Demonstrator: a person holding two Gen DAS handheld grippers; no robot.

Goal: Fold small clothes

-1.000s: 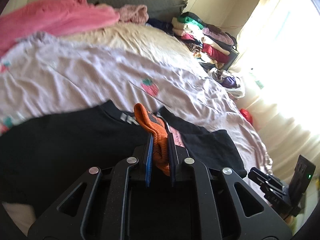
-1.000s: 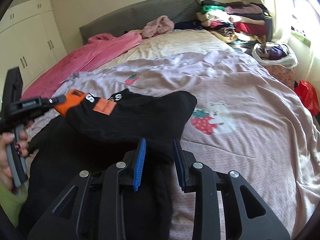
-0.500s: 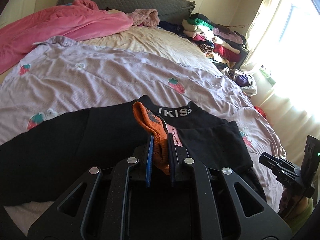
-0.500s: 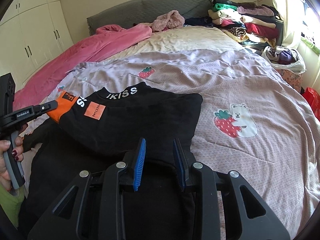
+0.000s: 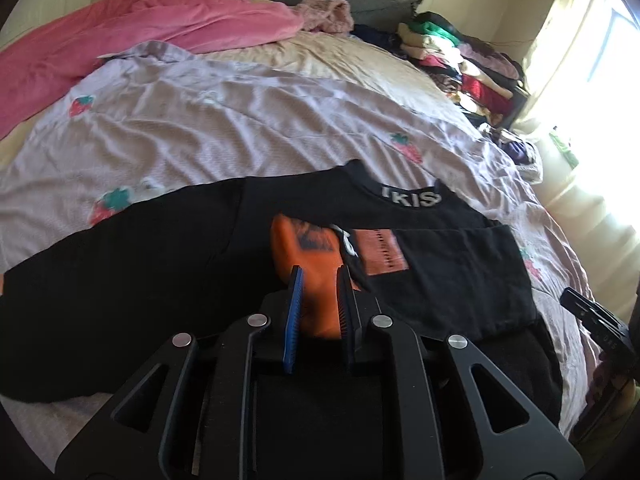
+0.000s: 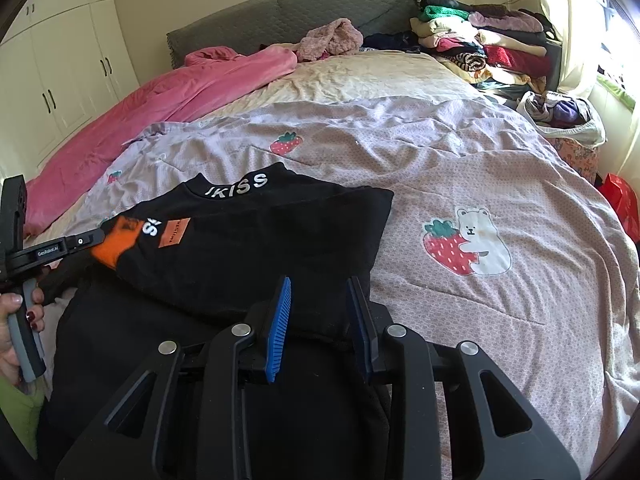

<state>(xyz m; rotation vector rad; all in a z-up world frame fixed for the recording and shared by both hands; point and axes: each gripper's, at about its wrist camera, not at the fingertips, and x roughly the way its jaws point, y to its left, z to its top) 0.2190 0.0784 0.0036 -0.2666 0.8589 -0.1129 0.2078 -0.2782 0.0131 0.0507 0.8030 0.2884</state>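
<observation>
Since a second ago the left gripper (image 5: 318, 280) has carried the orange cuff (image 5: 308, 264) across and down onto the chest of the black top (image 6: 256, 248), so the sleeve now lies folded over the front beside the orange patch (image 5: 380, 254).

Nearest, its jaws are easing apart, though the cuff sits between the blue pads (image 5: 294, 312) and the pads look to be touching it on both sides; I would call it a loosening grip, not yet a release. The right gripper (image 6: 320, 312) hovers at the near hem of the folded part, jaws opening and spread, with black cloth under and between them but no pad pressing on it that I can see.

The top lies near the foot of the bed, on the lilac strawberry quilt (image 6: 460, 160), collar lettering (image 6: 236, 186) facing the headboard.

The risks, as I judge them:
- the ribbed cuff could cling to a pad as the gripper withdraws, dragging the sleeve back off the chest and spoiling the fold;
- the soft, rumpled quilt gives no firm base, so layers may slide or crease;
- the right side is unpinned, so any tug from the left may shift the whole garment.

Farther off, the pink blanket (image 6: 160, 100) and the stacked clothes (image 6: 480, 40) stay well clear.
</observation>
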